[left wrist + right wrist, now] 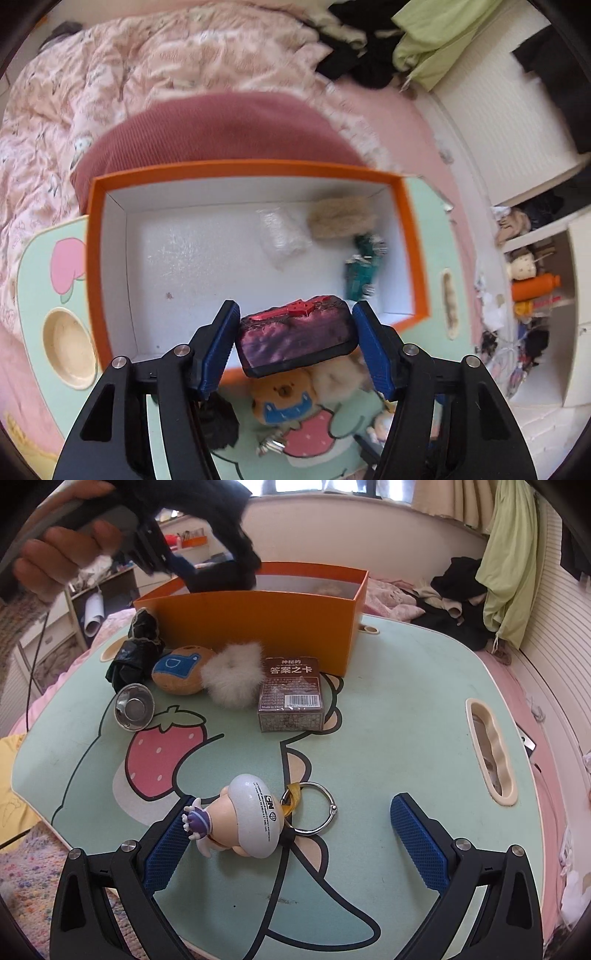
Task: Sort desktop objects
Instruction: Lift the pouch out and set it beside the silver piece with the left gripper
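My left gripper (295, 332) is shut on a dark purple block with a red piece on top (295, 336), held above the near edge of the orange box (92, 258). Inside the box lie a beige furry thing (341, 218), a clear plastic bag (282, 232) and a green toy (362, 266). My right gripper (295, 834) is open low over the green lap table (406, 720). A white-headed figure keychain (240, 819) lies between its fingers, touching the left pad (166, 845). The orange box (258, 627) stands at the table's far side.
In front of the box lie a brown card box (290, 698), a white fur pompom (232, 675), a round orange plush (181, 670), a black crumpled bag (136, 653) and a small metal cup (133, 707). A pink bed surrounds the table.
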A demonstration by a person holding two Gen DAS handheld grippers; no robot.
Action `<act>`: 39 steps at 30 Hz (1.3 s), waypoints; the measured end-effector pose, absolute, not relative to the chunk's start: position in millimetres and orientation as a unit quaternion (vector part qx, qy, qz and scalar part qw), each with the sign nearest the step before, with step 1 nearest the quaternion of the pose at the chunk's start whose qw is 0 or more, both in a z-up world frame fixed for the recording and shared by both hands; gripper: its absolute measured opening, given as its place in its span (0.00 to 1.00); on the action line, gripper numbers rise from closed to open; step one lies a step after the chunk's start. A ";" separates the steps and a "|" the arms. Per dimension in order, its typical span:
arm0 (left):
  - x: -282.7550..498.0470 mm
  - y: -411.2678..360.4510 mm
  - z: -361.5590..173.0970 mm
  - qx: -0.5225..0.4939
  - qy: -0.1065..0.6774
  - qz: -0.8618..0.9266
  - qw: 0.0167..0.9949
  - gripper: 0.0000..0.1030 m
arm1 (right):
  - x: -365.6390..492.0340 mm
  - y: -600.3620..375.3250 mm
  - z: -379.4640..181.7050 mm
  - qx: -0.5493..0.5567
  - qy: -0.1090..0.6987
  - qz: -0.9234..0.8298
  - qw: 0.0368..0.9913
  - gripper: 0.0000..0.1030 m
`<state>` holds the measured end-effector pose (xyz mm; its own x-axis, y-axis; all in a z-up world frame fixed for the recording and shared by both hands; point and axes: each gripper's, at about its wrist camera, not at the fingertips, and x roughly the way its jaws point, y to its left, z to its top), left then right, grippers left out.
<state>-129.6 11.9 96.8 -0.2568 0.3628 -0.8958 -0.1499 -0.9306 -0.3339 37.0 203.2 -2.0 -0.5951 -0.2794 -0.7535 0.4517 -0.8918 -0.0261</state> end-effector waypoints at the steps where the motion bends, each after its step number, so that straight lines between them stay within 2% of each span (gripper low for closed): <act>1: -116.3 10.3 106.7 -0.575 -0.095 0.794 0.176 0.62 | 37.0 203.1 -2.1 0.400 0.108 -0.887 0.206 1.00; 5: -81.8 12.4 119.4 -0.556 -0.085 0.797 0.219 0.62 | 37.1 203.6 -2.3 0.400 0.108 -0.887 0.206 1.00; 15: -46.3 48.7 38.3 -0.610 -0.031 0.757 0.231 0.62 | 37.2 203.7 -2.7 0.400 0.108 -0.887 0.206 1.00; 21: -43.3 41.7 58.6 -0.554 -0.056 0.796 0.237 0.62 | 36.8 203.2 -3.0 0.400 0.107 -0.887 0.206 1.00; 27: -14.6 19.9 93.4 -0.477 -0.051 0.848 0.227 0.79 | 36.7 203.5 -3.0 0.400 0.107 -0.887 0.206 1.00; 31: 17.8 8.9 76.7 -0.473 -0.013 0.856 0.206 0.80 | 36.8 203.2 -3.1 0.400 0.108 -0.887 0.206 1.00; 36: 38.8 8.9 27.0 -0.516 -0.011 0.839 0.173 0.80 | 36.6 203.6 -3.3 0.400 0.108 -0.887 0.206 1.00; 39: 45.8 15.5 19.5 -0.489 0.015 0.859 0.154 0.80 | 36.2 204.0 -3.9 0.400 0.107 -0.887 0.205 1.00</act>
<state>45.8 15.5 19.5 -0.4752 0.2496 -0.8437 -0.2794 -0.9521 -0.1243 36.2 204.0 -3.9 -0.5963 -0.2783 -0.7530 0.4501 -0.8926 -0.0265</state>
